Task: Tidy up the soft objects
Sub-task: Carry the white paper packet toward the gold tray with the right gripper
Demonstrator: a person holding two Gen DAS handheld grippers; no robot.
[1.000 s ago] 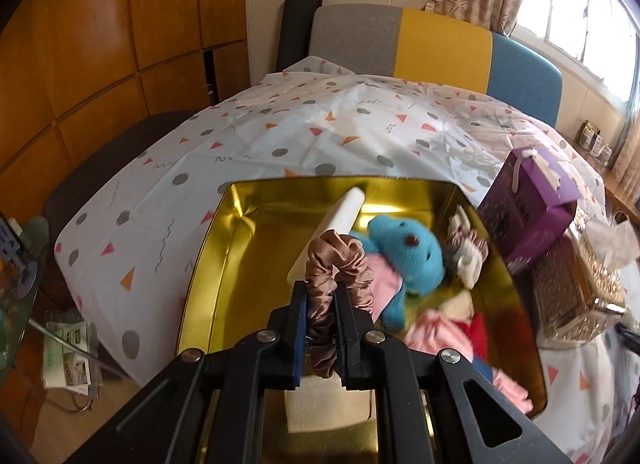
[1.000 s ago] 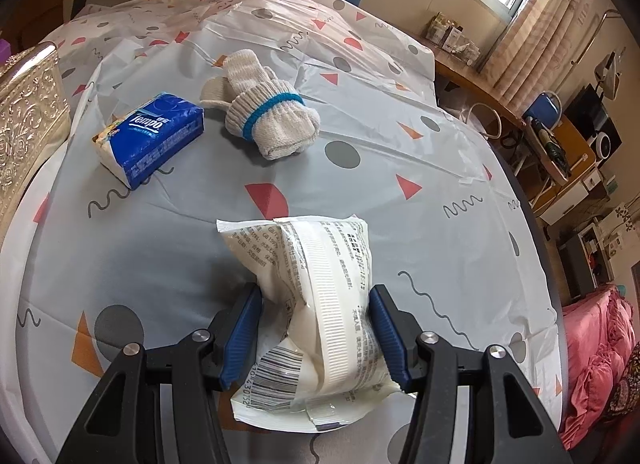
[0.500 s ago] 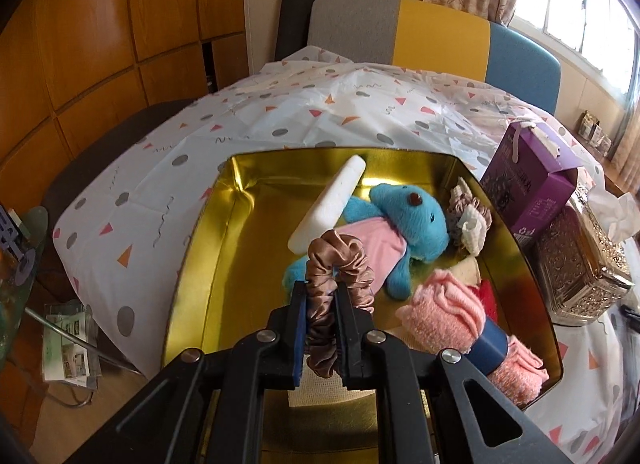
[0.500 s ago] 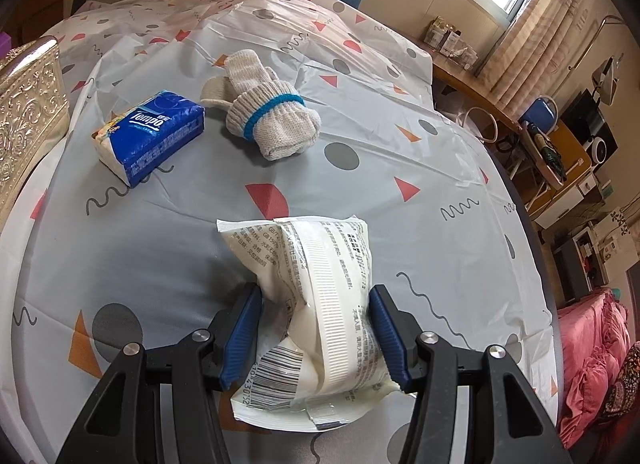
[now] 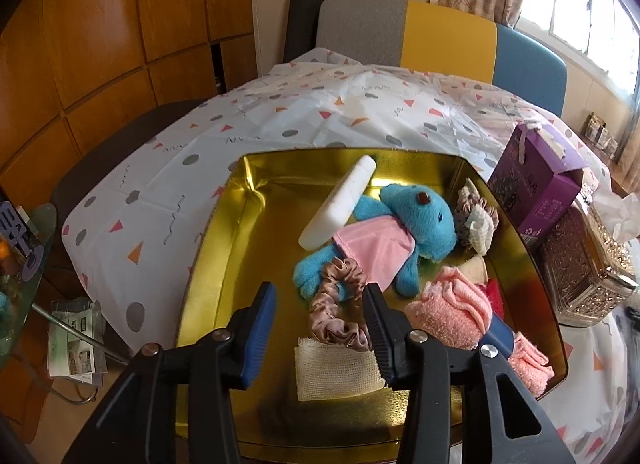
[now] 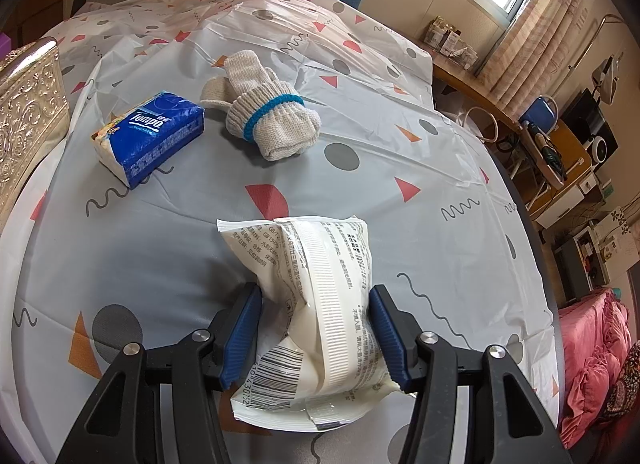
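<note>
I see the patterned tablecloth [image 6: 400, 135] carrying my gold tin [image 5: 224, 248], which holds a blue plush [image 5: 416, 219] and the scrunchie [image 5: 336, 312] that my left gripper [image 5: 320, 320], jaws just opening, has released, while my right gripper [image 6: 316, 328] clamps a white packet [image 6: 316, 296].

- Your brown satin scrunchie [image 5: 339, 306] lies in the gold tin [image 5: 224, 248], against the blue plush toy [image 5: 384, 240] and a gauze pad [image 5: 336, 368].
- The white soft pack [image 6: 320, 304] sits pinched at its waist on the table.
- Knit gloves [image 6: 264, 119] and the blue tissue pack [image 6: 152, 135] lie side by side, apart.
</note>
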